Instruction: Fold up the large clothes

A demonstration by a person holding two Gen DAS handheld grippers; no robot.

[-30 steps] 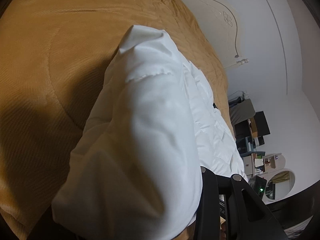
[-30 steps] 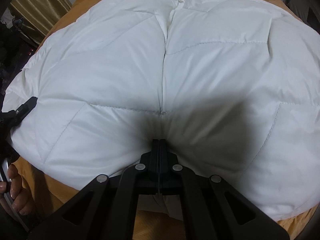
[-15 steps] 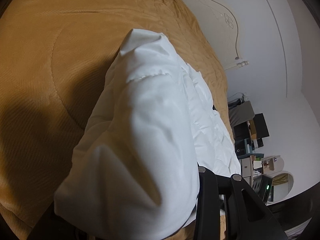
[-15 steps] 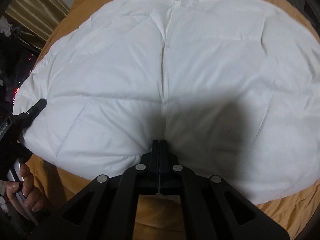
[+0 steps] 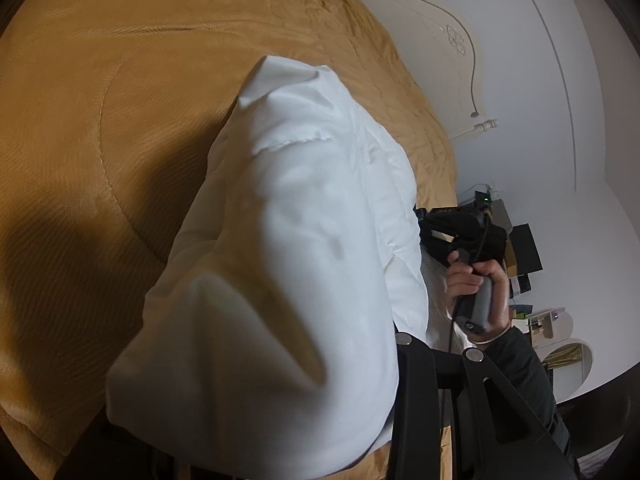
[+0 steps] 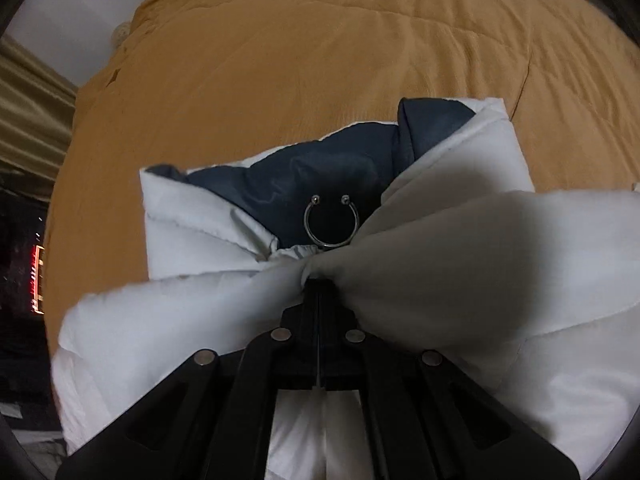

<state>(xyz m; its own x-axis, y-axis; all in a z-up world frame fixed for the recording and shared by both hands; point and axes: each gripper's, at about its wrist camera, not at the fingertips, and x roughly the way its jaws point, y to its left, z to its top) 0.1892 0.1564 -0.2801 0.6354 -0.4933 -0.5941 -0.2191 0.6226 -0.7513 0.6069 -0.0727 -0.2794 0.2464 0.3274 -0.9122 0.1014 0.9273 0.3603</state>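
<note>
- Bedspread (image 6: pixel 320 60), mustard yellow, fills the upper half of the right wrist view and the left and top of the left wrist view; it carries everything.
- White padded jacket (image 6: pixel 460 248) lies on it, centre to bottom of the right wrist frame, dark blue lining (image 6: pixel 320 176) exposed above the pinch point.
- Long axis: in the left wrist view the jacket (image 5: pixel 280 260) runs from bottom centre up toward frame centre, directly ahead of the left gripper.
- Right gripper (image 6: pixel 318 286): jaws together, clamping a gathered hem at lower centre; fabric fans to both sides. Judgement: the hem is carried toward the collar, a fold away from the holder.
- Left gripper (image 5: pixel 396 344): only one finger shows, lower right; the other is hidden under fabric. Cannot tell its state.
- Metal ring (image 6: pixel 331 222) sits just above the right gripper's pinch.
</note>
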